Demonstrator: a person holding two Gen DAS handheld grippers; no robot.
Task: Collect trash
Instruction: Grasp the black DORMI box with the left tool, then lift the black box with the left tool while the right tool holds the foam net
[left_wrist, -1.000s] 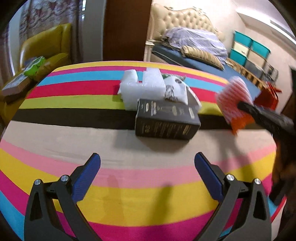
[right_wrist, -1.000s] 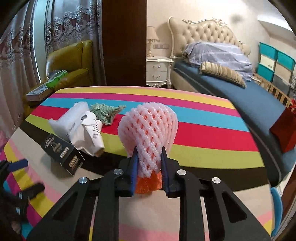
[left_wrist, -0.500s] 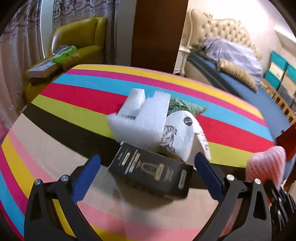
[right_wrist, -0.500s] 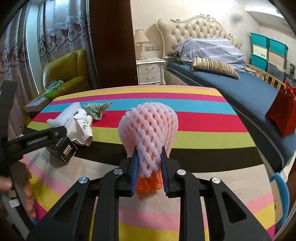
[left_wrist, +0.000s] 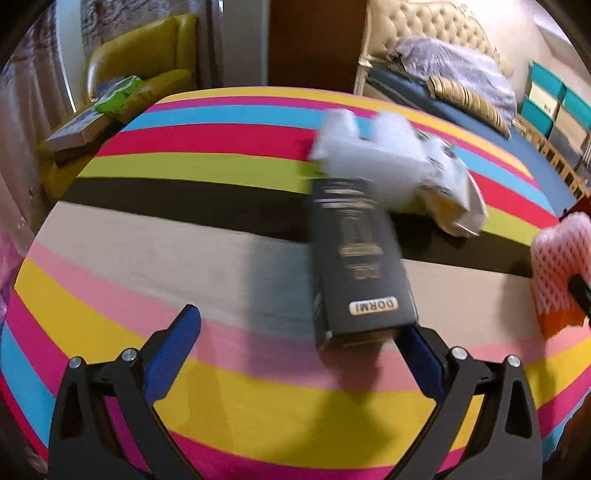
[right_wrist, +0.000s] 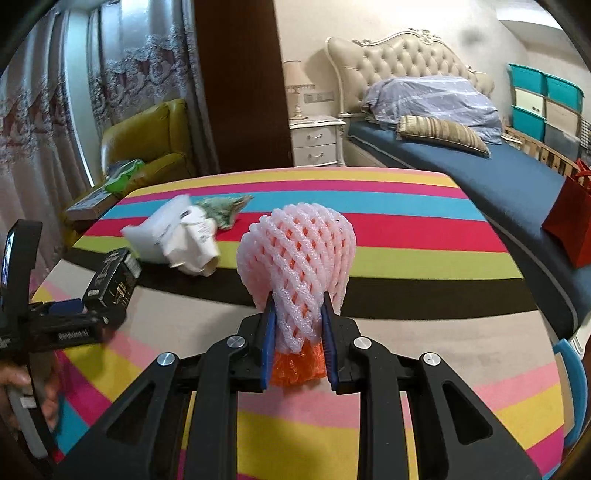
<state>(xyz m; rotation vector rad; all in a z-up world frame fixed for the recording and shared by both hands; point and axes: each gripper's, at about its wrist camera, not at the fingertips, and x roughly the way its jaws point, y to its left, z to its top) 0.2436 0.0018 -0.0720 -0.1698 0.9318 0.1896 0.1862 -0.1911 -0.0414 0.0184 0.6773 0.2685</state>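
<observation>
Between the right tool's (right_wrist: 297, 328) closed pads: pink foam net (right_wrist: 297, 254).

You see a pink foam net sleeve (right_wrist: 297, 254), soft and open-meshed, over crinkled orange plastic film (right_wrist: 295, 367), a matt black cardboard box (left_wrist: 356, 258) with gold print, a rough white foam block (left_wrist: 364, 155), possibly polystyrene, a striped matt cloth table cover (right_wrist: 406, 236), blue ribbed pads (right_wrist: 268, 341)

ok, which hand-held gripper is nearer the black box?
Left. The left hand-held gripper is open around the black box; the right hand-held gripper sits further off, shut on the foam net.
</observation>
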